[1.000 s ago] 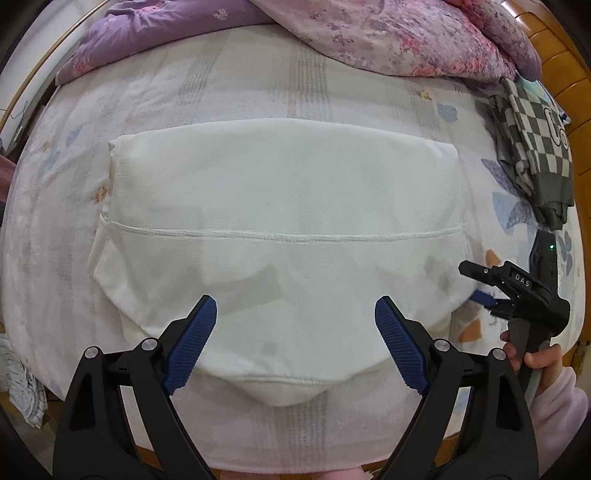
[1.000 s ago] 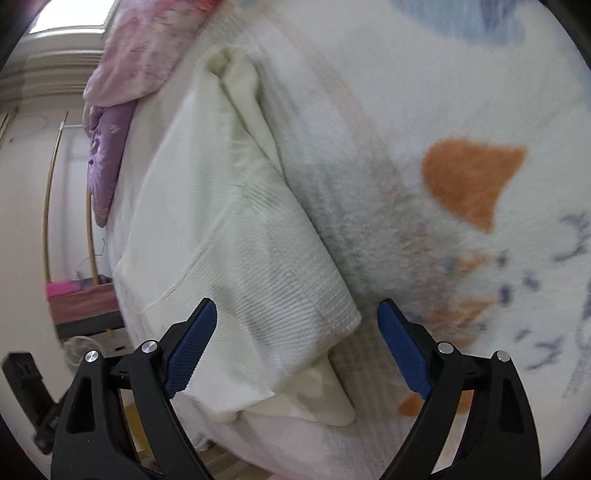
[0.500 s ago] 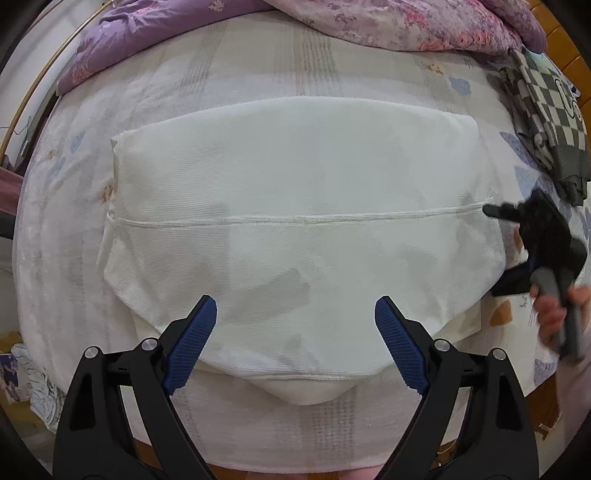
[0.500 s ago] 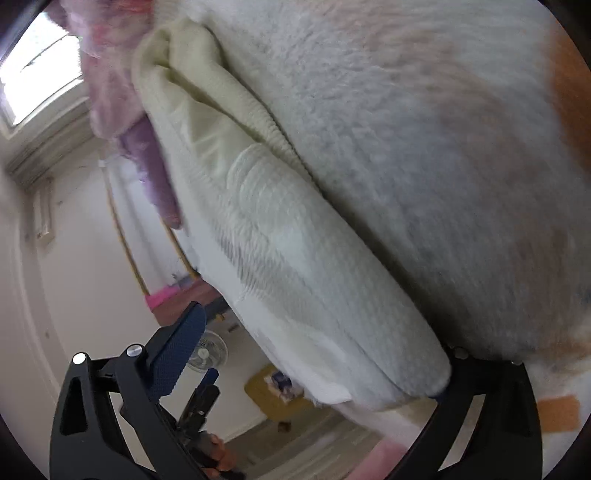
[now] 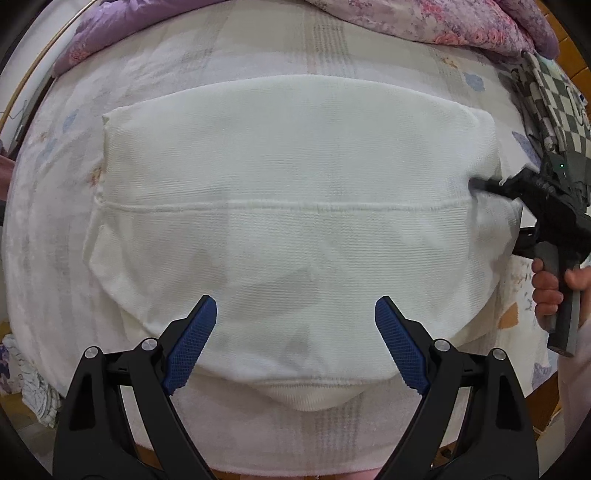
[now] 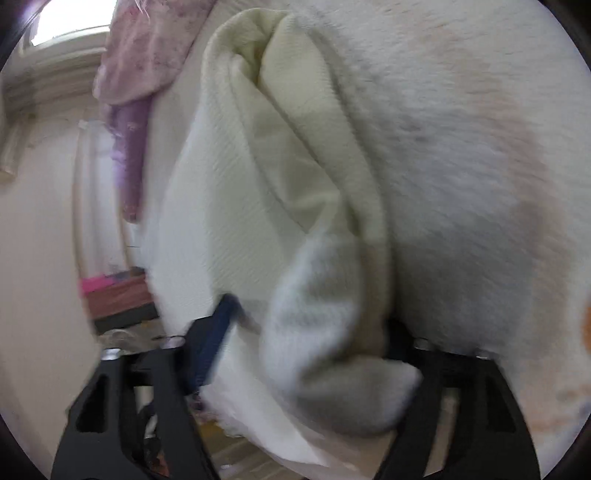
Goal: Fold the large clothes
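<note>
A white ribbed garment [image 5: 295, 206] lies folded flat on the bed, a seam running across its middle. My left gripper [image 5: 295, 328] hovers open and empty over its near edge. My right gripper [image 5: 491, 206] shows in the left wrist view at the garment's right edge, one finger on top of the cloth. In the right wrist view the garment's layered right edge [image 6: 317, 295] fills the space between the fingers of my right gripper [image 6: 306, 325], which close on it from both sides.
The bed has a pale patterned sheet [image 5: 332, 55]. A purple and pink floral quilt [image 5: 424, 18] is bunched at the far side. A checkered black-and-white cloth [image 5: 554, 96] lies at the far right. The near bed edge [image 5: 295, 443] is just below my left gripper.
My right gripper moved from the bare sheet onto the garment's right edge and narrowed around the cloth. My left gripper came closer over the garment, staying open.
</note>
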